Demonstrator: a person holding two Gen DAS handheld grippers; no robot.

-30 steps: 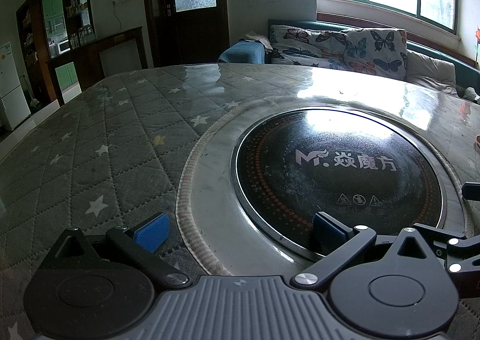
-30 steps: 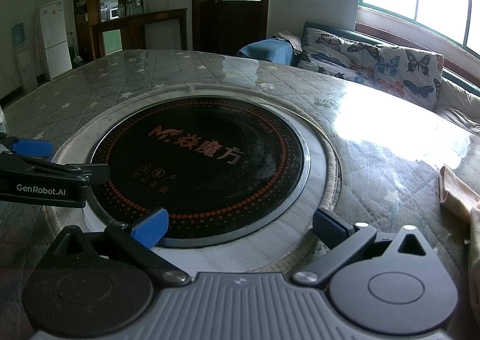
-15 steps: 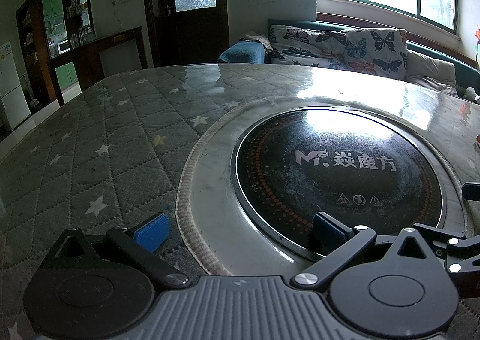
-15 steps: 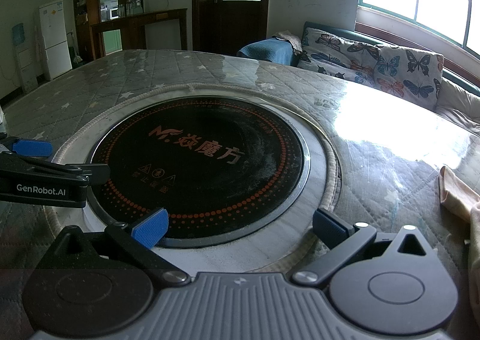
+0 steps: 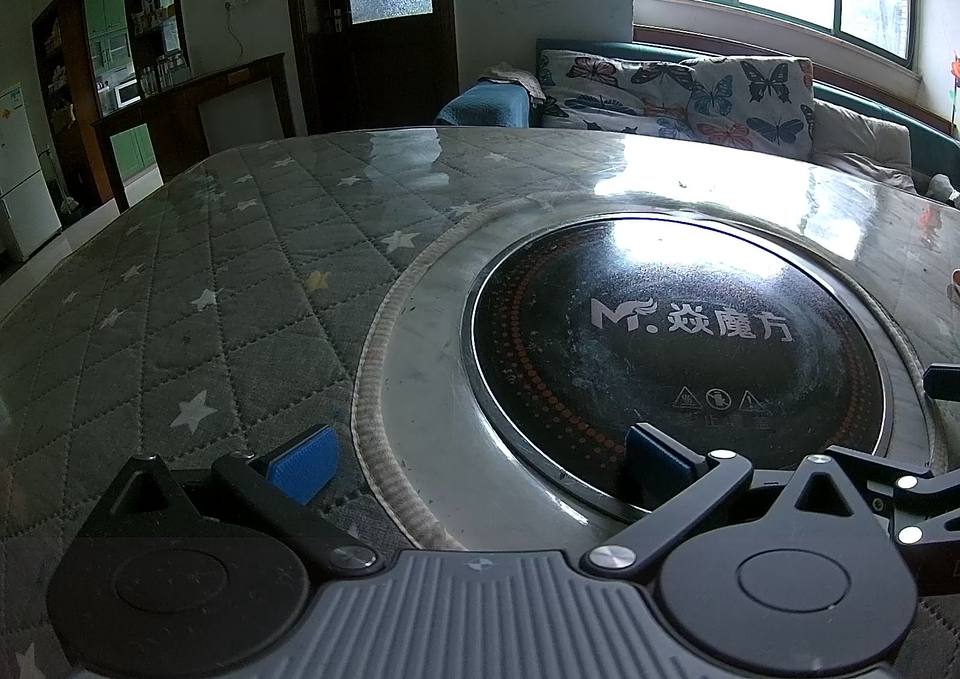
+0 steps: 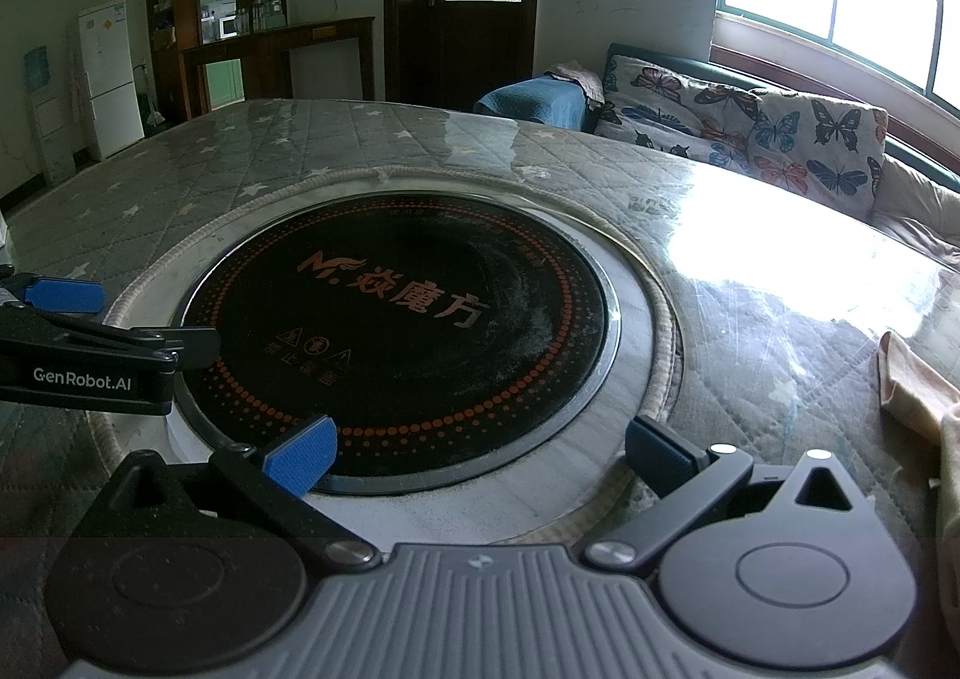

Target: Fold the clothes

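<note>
Both the left gripper (image 5: 477,454) and right gripper (image 6: 477,454) are hovering with fingers wide over the quilted counter (image 5: 228,289); a crumpled peach garment (image 6: 918,403) is lying at the right view's right edge.

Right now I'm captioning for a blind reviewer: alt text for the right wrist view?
The open right gripper hovers over a round black induction cooktop set in a quilted star-patterned table cover. A peach cloth lies at the right edge, the left gripper at left.
</note>
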